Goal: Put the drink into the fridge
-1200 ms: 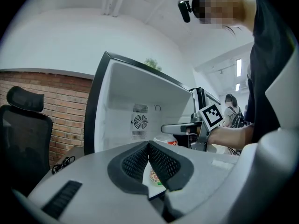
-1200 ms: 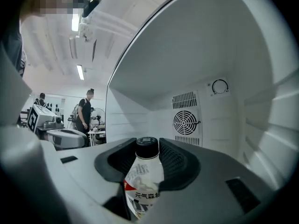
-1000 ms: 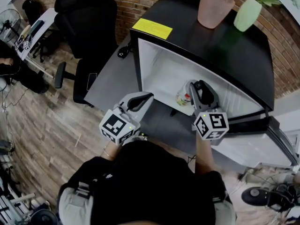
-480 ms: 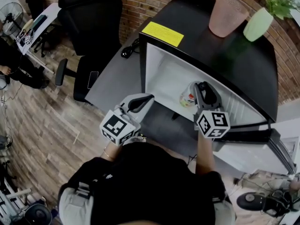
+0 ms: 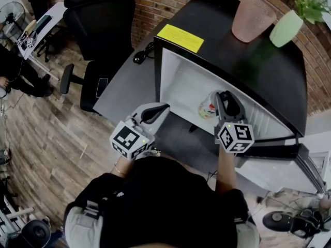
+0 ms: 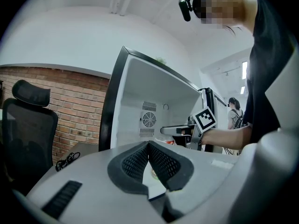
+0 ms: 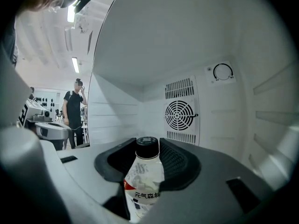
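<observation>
- Drink (image 7: 144, 181): white bottle with a dark cap, upright between the jaws of the right gripper (image 7: 147, 143), pinched at both sides by the dark pads.
- Inside the open fridge (image 5: 181, 81), near the front of the white compartment, with the round fan grille (image 7: 180, 115) on the back wall beyond the cap.
- Cannot tell whether resting on the fridge floor or hanging clear of it.
- Left gripper (image 5: 163, 106): outside the fridge, just left of the opening, pads pressed together at the tips, nothing between them.
- On the black fridge top: yellow label (image 5: 180, 37), pink cup (image 5: 251, 18), green vase (image 5: 285, 27).
- Black office chair (image 5: 98, 14) off to the left.
</observation>
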`<state>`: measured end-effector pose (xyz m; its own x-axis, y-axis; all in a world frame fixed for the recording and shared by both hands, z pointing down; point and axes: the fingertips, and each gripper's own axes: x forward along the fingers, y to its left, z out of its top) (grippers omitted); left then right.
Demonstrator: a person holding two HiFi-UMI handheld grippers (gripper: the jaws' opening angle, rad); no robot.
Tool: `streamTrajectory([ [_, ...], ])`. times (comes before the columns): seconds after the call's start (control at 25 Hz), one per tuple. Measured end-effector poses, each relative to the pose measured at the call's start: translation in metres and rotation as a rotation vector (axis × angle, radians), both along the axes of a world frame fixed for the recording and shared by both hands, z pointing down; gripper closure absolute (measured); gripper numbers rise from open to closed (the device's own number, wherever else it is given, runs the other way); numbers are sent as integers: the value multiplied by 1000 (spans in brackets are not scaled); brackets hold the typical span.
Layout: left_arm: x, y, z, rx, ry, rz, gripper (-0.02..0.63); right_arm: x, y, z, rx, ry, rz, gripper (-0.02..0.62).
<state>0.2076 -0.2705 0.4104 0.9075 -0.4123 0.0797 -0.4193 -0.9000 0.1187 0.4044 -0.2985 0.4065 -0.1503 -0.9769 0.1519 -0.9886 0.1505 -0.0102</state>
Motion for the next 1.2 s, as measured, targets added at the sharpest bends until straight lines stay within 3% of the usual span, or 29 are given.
streamTrajectory([
  [0.32,3,5,-6,22,10,13,609,1,5,-2,0,32,12,433],
  [0.76,14,12,-10,33,14,56,609,0,37,-28,105,-1,46,427],
  [1.12,49,24,-12,48,19,153,609,-9,89,-30,174,-62,60,593],
  [1.2,57,28,-12,51,20,175,609,-12,99,-26,166,-72,61,597],
])
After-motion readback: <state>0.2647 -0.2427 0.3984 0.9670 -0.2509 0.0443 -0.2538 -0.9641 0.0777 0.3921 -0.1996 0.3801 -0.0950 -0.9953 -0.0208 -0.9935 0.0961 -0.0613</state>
